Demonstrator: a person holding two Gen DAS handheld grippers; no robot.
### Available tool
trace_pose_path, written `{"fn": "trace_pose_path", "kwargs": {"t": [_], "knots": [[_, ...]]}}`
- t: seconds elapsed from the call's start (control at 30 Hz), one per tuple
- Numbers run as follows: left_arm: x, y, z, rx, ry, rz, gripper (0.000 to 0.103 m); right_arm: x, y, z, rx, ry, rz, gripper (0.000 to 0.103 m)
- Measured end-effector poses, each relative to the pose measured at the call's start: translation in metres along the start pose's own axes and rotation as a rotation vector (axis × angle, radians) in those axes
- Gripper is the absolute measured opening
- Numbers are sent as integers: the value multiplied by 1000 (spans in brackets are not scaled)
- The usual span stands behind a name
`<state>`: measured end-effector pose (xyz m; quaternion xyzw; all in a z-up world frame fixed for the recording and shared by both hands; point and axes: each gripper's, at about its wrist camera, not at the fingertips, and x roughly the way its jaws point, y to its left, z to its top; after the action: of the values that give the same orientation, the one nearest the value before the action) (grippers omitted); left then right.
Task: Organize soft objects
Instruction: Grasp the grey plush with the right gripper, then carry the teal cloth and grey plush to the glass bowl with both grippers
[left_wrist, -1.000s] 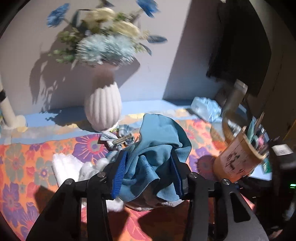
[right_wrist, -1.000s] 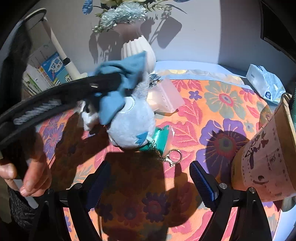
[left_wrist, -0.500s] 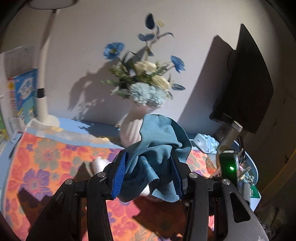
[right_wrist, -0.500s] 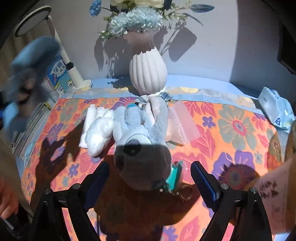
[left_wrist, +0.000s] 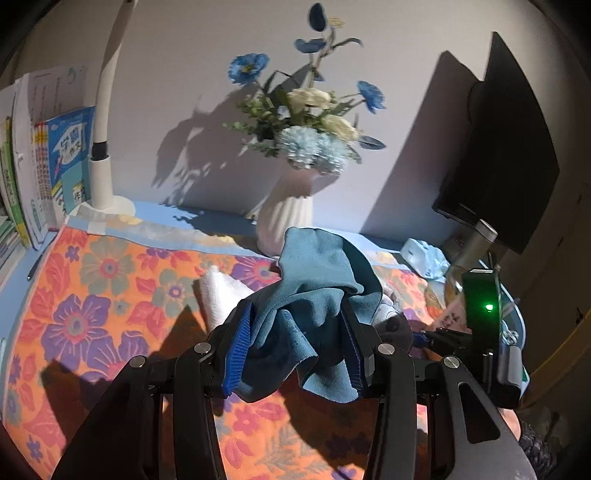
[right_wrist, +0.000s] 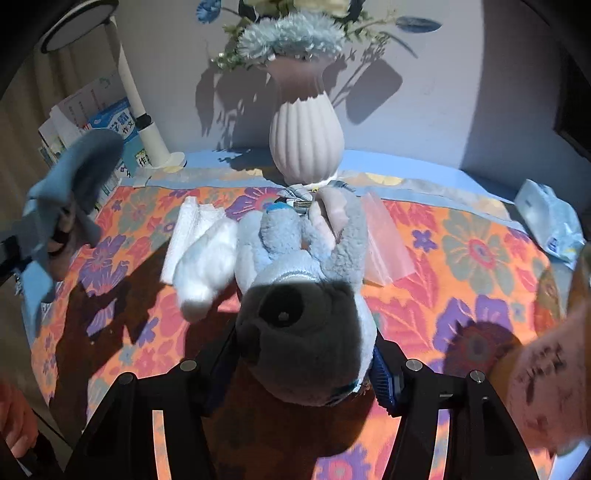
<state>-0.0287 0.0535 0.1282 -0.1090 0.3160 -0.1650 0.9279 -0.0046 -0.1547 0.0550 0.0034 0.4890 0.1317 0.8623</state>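
your right gripper (right_wrist: 303, 354) has just been closing and its blue pads now press the head of the plush dog (right_wrist: 306, 295), which lies along the middle of the floral tablecloth (right_wrist: 461, 266), long axis running from your claw toward the ribbed vase (right_wrist: 306, 144) at the back edge, nose toward you. your left gripper (left_wrist: 295, 350) clamps a bunched blue cloth (left_wrist: 317, 291) held up over the tablecloth. the vase holds blue and cream flowers (left_wrist: 314, 122). a paper cup (right_wrist: 546, 369) stands at the right edge, too blurred to read its contents.
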Motion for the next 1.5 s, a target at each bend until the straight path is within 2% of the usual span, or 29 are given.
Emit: {"fn": "trace_pose_path", "kwargs": {"t": [0.23, 0.33, 0.4, 0.53, 0.6, 0.93, 1.2, 1.5], "knots": [[-16, -28, -17, 40, -1, -42, 42, -62, -16, -34, 73, -65, -12, 60], [-23, -38, -25, 42, 1, -64, 42, -88, -30, -51, 133, -83, -44, 60], [-26, -44, -31, 41, 4, -86, 42, -101, -42, -65, 183, -73, -69, 60], [-27, -60, -44, 42, 26, -115, 42, -119, -73, -89, 311, -39, -29, 60], [-26, -69, -50, 50, 38, -132, 42, -125, -87, -102, 363, -19, -38, 60], [-14, -149, -73, 175, 102, -253, 42, -172, -138, -152, 508, -47, -71, 60], [-4, -221, -80, 290, 129, -334, 42, -228, -175, -174, 599, -164, -120, 60], [17, -303, -59, 363, 116, -401, 42, -274, -224, -176, 671, -291, -177, 60]]}}
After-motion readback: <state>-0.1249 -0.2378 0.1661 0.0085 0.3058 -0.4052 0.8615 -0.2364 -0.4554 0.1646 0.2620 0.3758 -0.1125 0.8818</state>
